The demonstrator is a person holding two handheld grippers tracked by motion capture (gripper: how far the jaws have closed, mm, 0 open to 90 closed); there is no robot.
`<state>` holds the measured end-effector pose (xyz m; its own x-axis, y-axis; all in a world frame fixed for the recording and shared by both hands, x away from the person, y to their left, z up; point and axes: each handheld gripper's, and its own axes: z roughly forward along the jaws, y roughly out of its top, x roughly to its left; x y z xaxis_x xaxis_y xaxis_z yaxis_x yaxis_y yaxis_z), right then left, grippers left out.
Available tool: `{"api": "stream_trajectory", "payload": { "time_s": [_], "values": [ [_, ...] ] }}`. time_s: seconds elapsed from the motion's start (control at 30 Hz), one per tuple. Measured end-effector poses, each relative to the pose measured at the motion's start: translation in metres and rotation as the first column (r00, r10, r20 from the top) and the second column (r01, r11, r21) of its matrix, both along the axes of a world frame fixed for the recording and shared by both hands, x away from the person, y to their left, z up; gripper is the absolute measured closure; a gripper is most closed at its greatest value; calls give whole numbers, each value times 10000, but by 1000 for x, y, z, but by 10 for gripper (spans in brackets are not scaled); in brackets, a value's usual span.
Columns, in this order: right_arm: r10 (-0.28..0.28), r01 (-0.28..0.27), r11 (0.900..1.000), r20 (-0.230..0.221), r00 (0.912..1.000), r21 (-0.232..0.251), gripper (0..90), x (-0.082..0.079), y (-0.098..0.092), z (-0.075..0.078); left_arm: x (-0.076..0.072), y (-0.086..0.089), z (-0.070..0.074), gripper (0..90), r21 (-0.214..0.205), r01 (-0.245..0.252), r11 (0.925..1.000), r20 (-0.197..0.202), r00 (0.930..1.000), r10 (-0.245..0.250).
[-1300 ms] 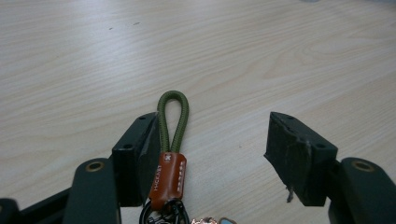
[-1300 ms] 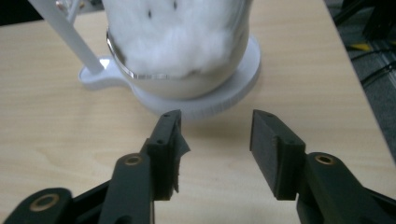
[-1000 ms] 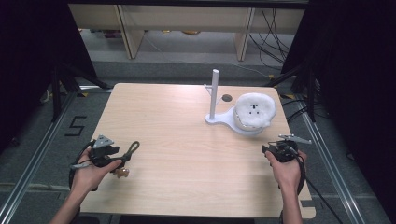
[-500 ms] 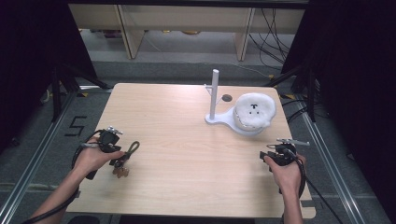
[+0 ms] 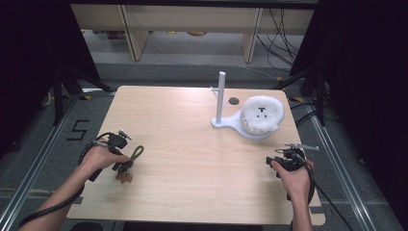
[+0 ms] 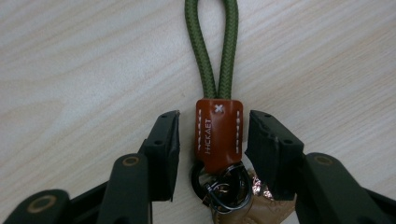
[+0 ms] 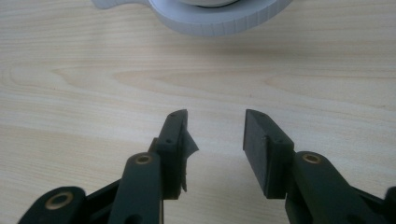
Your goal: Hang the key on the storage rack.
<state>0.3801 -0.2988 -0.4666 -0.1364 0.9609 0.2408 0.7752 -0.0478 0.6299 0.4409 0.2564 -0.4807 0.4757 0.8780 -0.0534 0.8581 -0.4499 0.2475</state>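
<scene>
A keychain (image 5: 129, 163) is laid flat near the table's (image 5: 192, 192) left edge, toward the front corner. The left gripper (image 6: 212, 135) is set around its brown leather tab (image 6: 218, 135). The jaws have just been closing, yet a thin gap is left on both sides, so nothing is pinched so far. In the left gripper view a green cord loop (image 6: 212, 46) and metal rings (image 6: 224, 186) are made out; from the high view it's just a dark blob. Near the right edge the right gripper (image 7: 215, 140) is held with jaws apart, just been opening, nothing between them. A white round stand (image 5: 250, 126) with a fluffy white plush (image 5: 262, 113) on it is seen by the far right corner.
</scene>
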Motion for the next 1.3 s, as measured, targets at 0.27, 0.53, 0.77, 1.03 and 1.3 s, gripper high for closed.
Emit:
{"api": "stream_trajectory", "payload": {
  "time_s": [0.27, 0.53, 0.77, 1.03, 1.3],
  "values": [
    [-117, 123, 9989, -125, 9999, 459, 604, 0, 4, 2, 5, -1, -2, 592, 230, 184, 9996, -529, 9985, -171],
    [-52, 54, 9995, -50, 10000, 303, 601, 0, 3, 1, 0, -5, -3, 666, 467, 327, 9984, -93, 9994, -323],
    [-33, 33, 9998, 30, 10000, 216, 600, 1, 2, 0, -7, 1, -4, 682, 30, 324, 9995, 367, 9988, -325],
    [-280, 289, 9982, -181, 9994, 531, 597, 1, 6, 1, -13, 10, 2, 689, -476, 410, 9980, 1179, 9924, -351],
    [166, -182, 9987, 324, 9993, 483, 593, 1, 4, -2, -23, 13, 7, 690, -1528, 597, 9864, 2329, 9722, -228]
  ]
}}
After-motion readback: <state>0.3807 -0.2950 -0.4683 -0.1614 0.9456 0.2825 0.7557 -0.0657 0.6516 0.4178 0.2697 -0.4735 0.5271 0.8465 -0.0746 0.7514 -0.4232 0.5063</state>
